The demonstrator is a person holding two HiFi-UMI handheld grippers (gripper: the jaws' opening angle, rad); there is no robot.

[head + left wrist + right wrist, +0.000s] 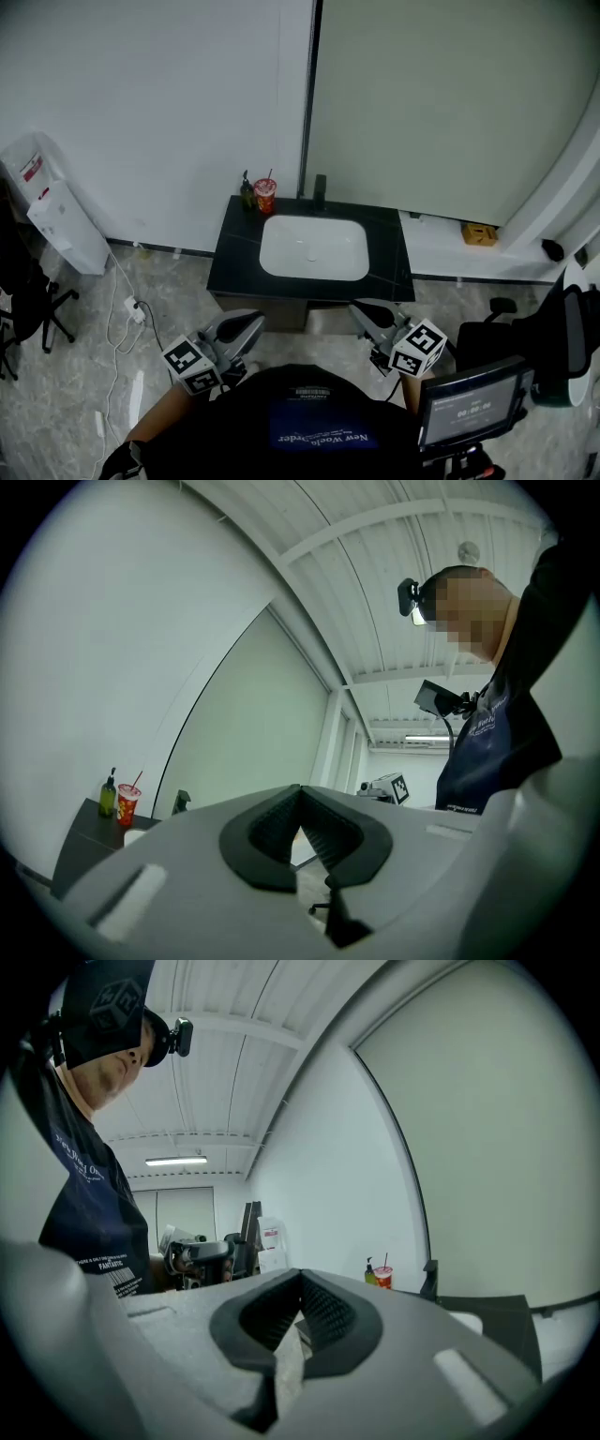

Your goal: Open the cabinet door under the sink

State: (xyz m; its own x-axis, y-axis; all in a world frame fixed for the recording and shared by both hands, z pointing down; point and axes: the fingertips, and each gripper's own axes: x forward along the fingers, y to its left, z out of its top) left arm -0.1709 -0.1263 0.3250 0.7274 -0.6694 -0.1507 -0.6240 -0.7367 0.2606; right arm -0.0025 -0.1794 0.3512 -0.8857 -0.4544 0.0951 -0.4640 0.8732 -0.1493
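Observation:
The vanity has a black countertop [236, 253] with a white basin [312, 247]. A strip of its brown cabinet front [321, 317] shows under the counter edge; no handle can be made out. My left gripper [251, 322] is held in front of the cabinet's left part, clear of it, with its jaws shut and empty [300, 789]. My right gripper [359, 307] is near the cabinet's right part, also apart from it, its pads meeting with nothing between them [300, 1274]. Each gripper view catches the other gripper across the person's dark shirt.
A red cup [265, 197], a green bottle [247, 192] and a black faucet [320, 192] stand at the counter's back. A white water dispenser [56, 220], a power strip with cables [131, 309] and a chair [28, 305] are at left. A ledge with a yellow box [479, 233] is at right.

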